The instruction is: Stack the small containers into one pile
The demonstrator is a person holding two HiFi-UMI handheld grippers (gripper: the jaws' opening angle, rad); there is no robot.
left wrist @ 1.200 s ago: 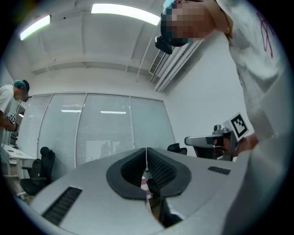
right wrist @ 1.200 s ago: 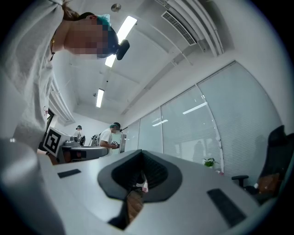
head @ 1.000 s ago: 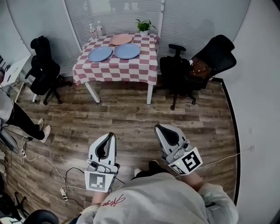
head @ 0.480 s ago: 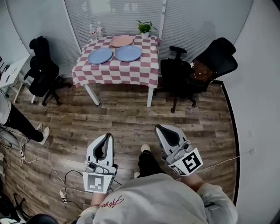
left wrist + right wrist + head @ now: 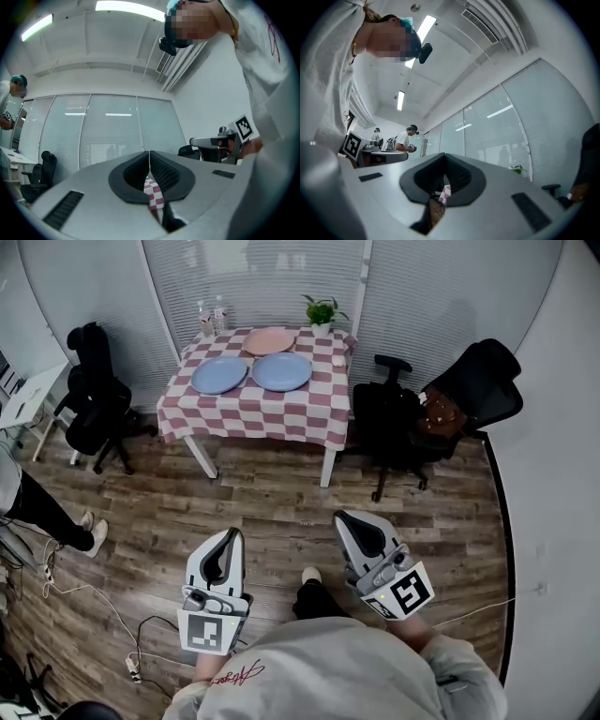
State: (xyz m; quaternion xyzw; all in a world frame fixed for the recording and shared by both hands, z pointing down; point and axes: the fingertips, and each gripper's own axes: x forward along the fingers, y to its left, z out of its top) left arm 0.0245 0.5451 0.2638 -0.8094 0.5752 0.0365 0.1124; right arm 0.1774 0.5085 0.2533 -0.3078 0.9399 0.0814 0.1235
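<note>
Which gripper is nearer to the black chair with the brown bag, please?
Right. The right gripper is short of the chair and to its left; the left gripper is farther left.

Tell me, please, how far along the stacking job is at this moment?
Nothing looks done yet: the left blue dish, the right blue dish and the pink dish lie spread out on the checked table, unstacked. Nothing is in hand: the left gripper and right gripper are shut and empty, over the wooden floor short of the table. All the stacking is left.

Pale grey sweatshirt [image 5: 337, 667], red script [image 5: 239, 673], grey left tongs [image 5: 235, 532], grey right tongs [image 5: 339, 516]
</note>
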